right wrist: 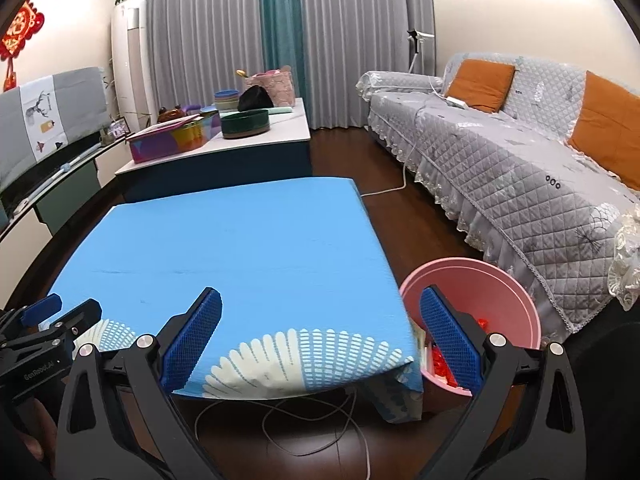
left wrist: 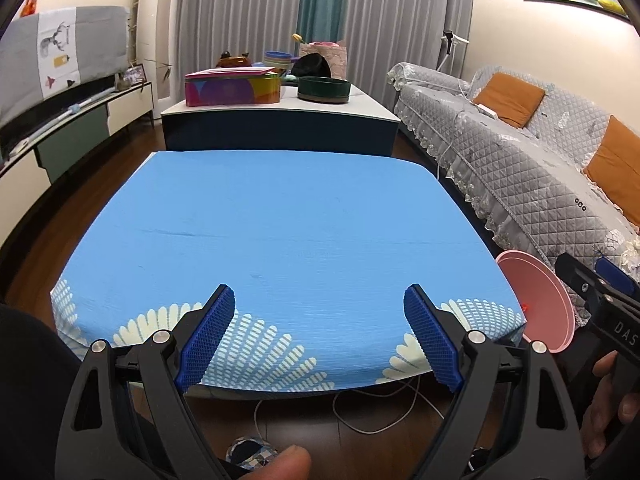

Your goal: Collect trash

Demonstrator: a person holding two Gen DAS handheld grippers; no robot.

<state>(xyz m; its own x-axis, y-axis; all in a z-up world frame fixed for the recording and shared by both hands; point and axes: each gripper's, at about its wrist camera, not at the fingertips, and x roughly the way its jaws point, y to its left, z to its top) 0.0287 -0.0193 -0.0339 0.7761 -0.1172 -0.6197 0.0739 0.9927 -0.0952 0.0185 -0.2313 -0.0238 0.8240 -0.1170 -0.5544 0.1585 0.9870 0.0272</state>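
Both claws empty above a bare blue table

Left claw (left wrist: 318, 336) and right claw (right wrist: 320, 340) hang spread wide, gripping nothing. Small red trash (right wrist: 440, 368) lies inside the pink bin (right wrist: 516, 288) beside the table (right wrist: 240, 240); it looks light and crinkly, best pinched at an edge.

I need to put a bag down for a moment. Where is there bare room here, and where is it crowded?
The blue-covered table is bare from its flower-print near edge to its far edge. The white table behind is crowded with tins and bowls, and the pink bin by the right corner already holds red scraps.
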